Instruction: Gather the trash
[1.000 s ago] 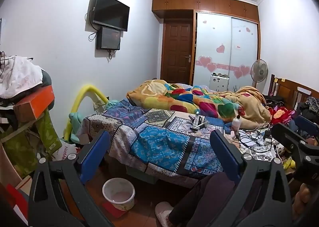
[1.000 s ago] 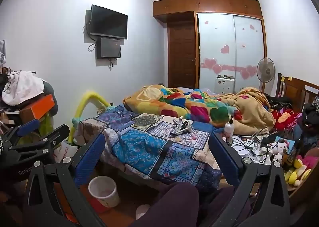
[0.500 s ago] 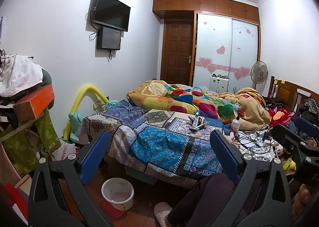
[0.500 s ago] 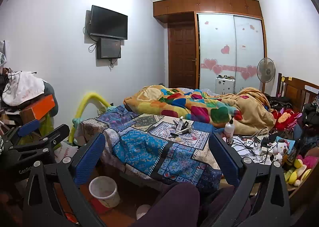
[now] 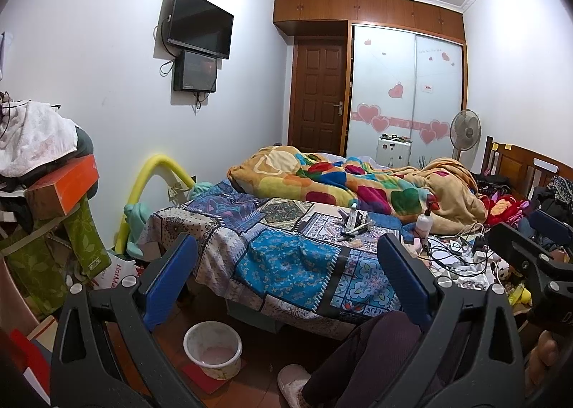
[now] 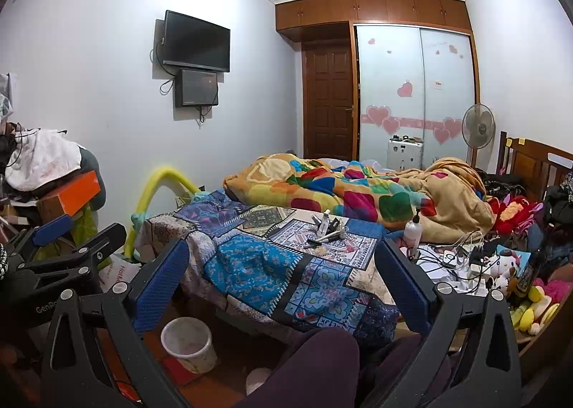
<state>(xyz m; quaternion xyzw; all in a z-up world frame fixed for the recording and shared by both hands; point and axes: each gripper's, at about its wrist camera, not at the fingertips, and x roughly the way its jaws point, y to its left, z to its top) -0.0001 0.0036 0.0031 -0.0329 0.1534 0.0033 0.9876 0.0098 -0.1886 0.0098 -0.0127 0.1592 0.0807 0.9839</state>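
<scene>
A cluster of small litter (image 5: 354, 223), tubes, pens and wrappers, lies on the patchwork bedspread (image 5: 286, 264) in the middle of the bed; it also shows in the right wrist view as the litter (image 6: 327, 232). A white waste bin (image 5: 213, 347) stands on the floor by the bed's near corner, and the same bin (image 6: 188, 343) shows lower left. My left gripper (image 5: 286, 239) is open with nothing between its blue pads, well short of the bed. My right gripper (image 6: 281, 245) is open and empty too.
A person's dark-trousered leg (image 5: 361, 358) and slipper sit below the grippers. Piled boxes and clothes (image 5: 46, 186) crowd the left. Cables, a pump bottle (image 5: 424, 223) and plush toys (image 6: 530, 300) clutter the right. A bright blanket (image 5: 340, 182) is heaped on the far half of the bed.
Both views have shifted only slightly. Both grippers stay open and empty, and nothing on the bed or floor has moved.
</scene>
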